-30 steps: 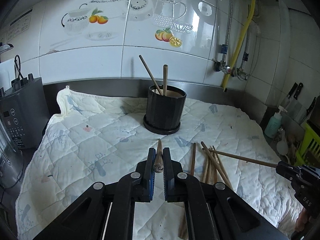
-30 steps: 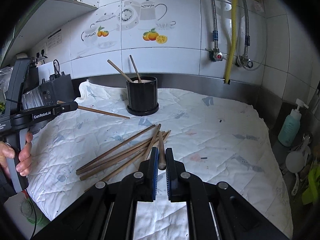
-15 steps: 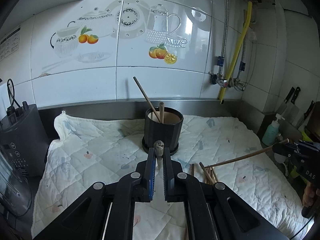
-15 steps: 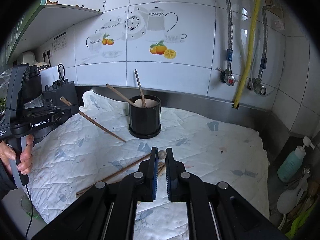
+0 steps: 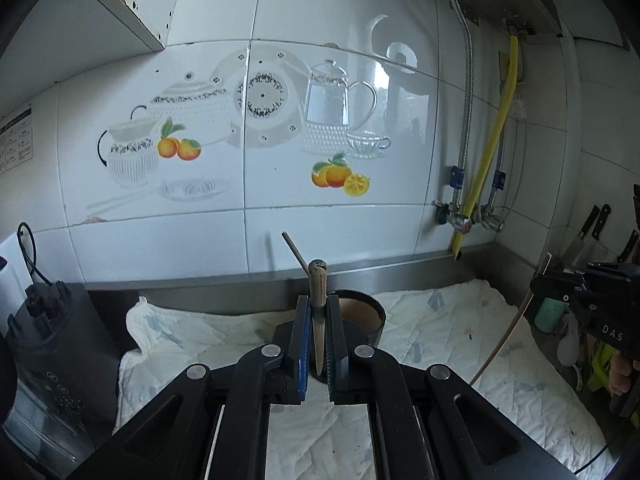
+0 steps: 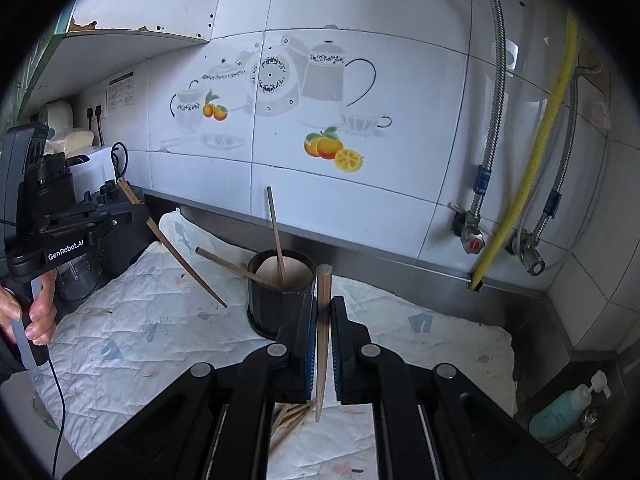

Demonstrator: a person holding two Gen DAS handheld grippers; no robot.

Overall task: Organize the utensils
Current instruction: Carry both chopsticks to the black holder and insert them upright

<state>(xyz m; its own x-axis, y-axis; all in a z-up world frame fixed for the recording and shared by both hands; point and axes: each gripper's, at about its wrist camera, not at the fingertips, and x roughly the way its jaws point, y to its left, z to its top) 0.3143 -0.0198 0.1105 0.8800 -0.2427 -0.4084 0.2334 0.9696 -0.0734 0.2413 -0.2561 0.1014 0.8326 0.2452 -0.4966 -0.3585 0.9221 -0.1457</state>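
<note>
My left gripper (image 5: 318, 308) is shut on a wooden chopstick (image 5: 318, 280) that stands nearly upright between the pads, thick end up. Right behind it stands the black holder pot (image 5: 362, 314), mostly hidden. My right gripper (image 6: 323, 306) is shut on a second chopstick (image 6: 323, 280), also upright, just right of the pot (image 6: 276, 304), which holds two chopsticks (image 6: 276, 236). Each view shows the other gripper in the air: the right one (image 5: 580, 284) with its stick slanting down, the left one (image 6: 80, 232) likewise. Several loose chopsticks (image 6: 292, 416) lie on the cloth below my right gripper.
A white quilted cloth (image 5: 440, 328) covers the counter. A dark appliance (image 5: 48, 340) stands at the left, with a shelf above. At the right are a yellow hose and metal pipes (image 6: 532, 160), a green soap bottle (image 6: 568, 412) and knives (image 5: 596, 228) on the wall.
Both grippers have risen from the cloth with a chopstick each. The sticks have swung from lying along the cloth to nearly upright, and the pot now sits close behind both.
</note>
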